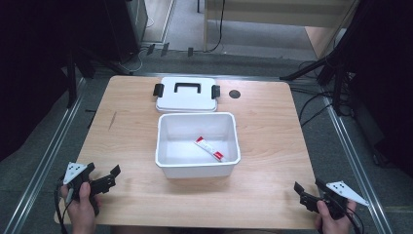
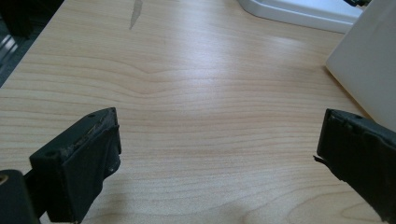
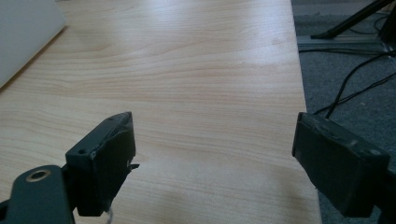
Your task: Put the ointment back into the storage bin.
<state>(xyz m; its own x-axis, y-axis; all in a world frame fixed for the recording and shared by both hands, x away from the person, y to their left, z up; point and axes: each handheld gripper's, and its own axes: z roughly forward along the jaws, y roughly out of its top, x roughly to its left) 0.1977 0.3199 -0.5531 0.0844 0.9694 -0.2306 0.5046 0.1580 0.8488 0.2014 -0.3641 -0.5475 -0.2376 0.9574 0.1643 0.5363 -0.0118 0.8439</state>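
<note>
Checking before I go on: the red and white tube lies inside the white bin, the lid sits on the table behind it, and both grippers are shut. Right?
Not quite: both grippers are open. The left gripper and right gripper views show their jaws wide apart over bare table. As the high view shows, the tube lies inside the white bin, the lid behind it.

Bare wood ahead of the left gripper (image 1: 111,176) fingers, white box (image 1: 197,165) wall beyond their right, lid (image 1: 186,95) farther off
</note>
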